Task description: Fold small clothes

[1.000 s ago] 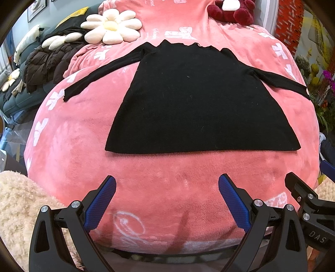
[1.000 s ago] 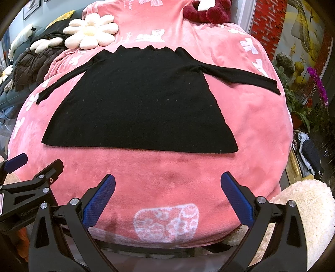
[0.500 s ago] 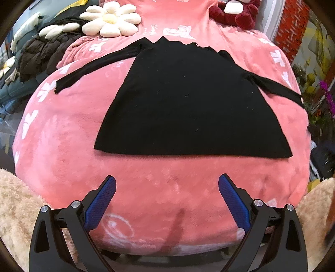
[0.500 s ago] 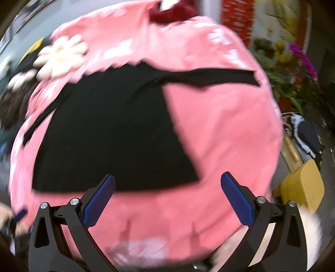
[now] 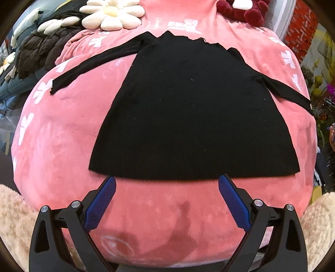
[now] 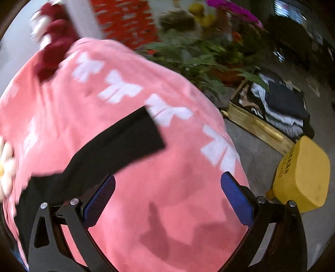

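black top [image 5: 192, 117], pink bow-print blanket [image 5: 62, 129]

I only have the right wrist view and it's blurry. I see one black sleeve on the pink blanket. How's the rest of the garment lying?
Observer: The black top is spread flat, both sleeves out.
Operator: Where's the left gripper?
Observer: The left gripper is open, fingertips at the hem, gripping nothing.
Operator: Anything else on the blanket?
Observer: A white flower cushion lies beyond the collar, clear of the top.
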`<state>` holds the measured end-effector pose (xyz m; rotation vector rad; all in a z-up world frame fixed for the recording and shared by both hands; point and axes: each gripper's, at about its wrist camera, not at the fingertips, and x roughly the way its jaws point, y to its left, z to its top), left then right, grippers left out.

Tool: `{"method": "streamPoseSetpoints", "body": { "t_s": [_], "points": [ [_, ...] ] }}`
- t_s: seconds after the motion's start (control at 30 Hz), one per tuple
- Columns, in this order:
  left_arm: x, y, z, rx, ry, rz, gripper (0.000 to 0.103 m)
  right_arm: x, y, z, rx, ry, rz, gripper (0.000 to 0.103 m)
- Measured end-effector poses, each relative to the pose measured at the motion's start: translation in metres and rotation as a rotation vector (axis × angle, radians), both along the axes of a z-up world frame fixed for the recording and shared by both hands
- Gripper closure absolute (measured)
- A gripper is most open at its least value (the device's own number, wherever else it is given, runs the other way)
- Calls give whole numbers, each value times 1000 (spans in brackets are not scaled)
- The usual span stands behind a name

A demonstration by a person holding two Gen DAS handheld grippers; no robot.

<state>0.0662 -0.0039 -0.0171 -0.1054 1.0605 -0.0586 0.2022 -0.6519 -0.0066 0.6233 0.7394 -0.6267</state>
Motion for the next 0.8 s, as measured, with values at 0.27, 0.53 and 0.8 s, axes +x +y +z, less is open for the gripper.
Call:
{"method": "streamPoseSetpoints", "body": {
  "t_s": [0.27, 0.53, 0.8],
  "points": [
    [33, -6, -4, -21, 18, 3, 7, 61, -14, -37, 49, 27, 16, 24],
    [46, 2, -13, -59, 20, 9, 7, 77, 30, 21, 40, -198, 135, 96],
    [43, 16, -16, -122, 2, 5, 7, 133, 193, 139, -15, -382, 516, 96]
  ]
}}
